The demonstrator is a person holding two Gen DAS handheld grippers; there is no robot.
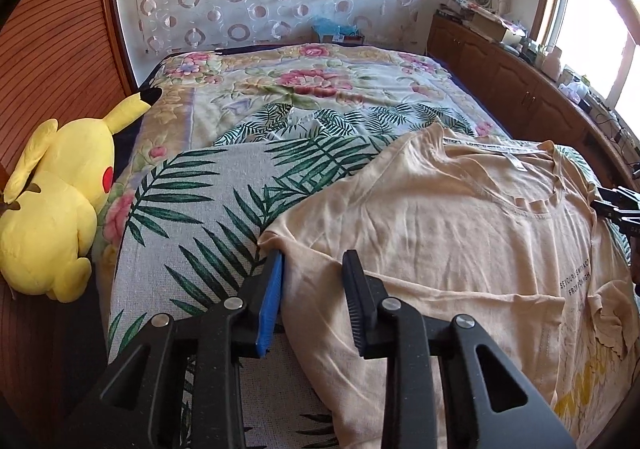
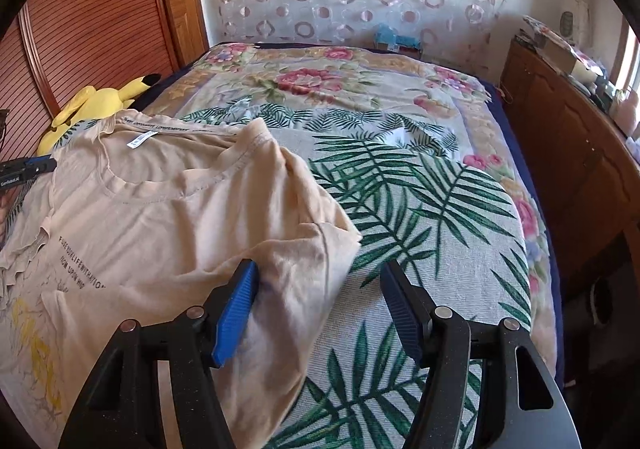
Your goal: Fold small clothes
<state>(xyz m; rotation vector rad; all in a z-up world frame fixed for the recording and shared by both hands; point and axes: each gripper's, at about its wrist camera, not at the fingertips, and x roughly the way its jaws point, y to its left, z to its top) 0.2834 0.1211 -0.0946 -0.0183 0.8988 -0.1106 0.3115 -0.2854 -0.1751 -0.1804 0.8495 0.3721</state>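
Lying spread across a palm-leaf cloth [image 1: 192, 209] on the bed was one peach T-shirt [image 1: 460, 233], neckline toward the far end, white label [image 2: 141, 140] showing inside the collar and dark lettering [image 2: 80, 273] on the chest; its sleeve on the right gripper's side was folded in over the body. The left gripper [image 1: 314, 269] stood released, jaws apart, straddling the shirt's near sleeve edge with fabric between the fingers but nothing pinched. The right gripper [image 2: 320, 281] was likewise released, jaws wide, one blue pad [image 2: 236, 313] touching the folded sleeve, the other over bare leaf cloth. Beneath the leaf cloth lay a floral blanket [image 1: 304, 81]. A yellow plush toy [image 1: 56, 201] rested at the bed's left edge beside a wooden slatted panel [image 1: 52, 61]; a wooden cabinet [image 2: 568, 137] ran along the right
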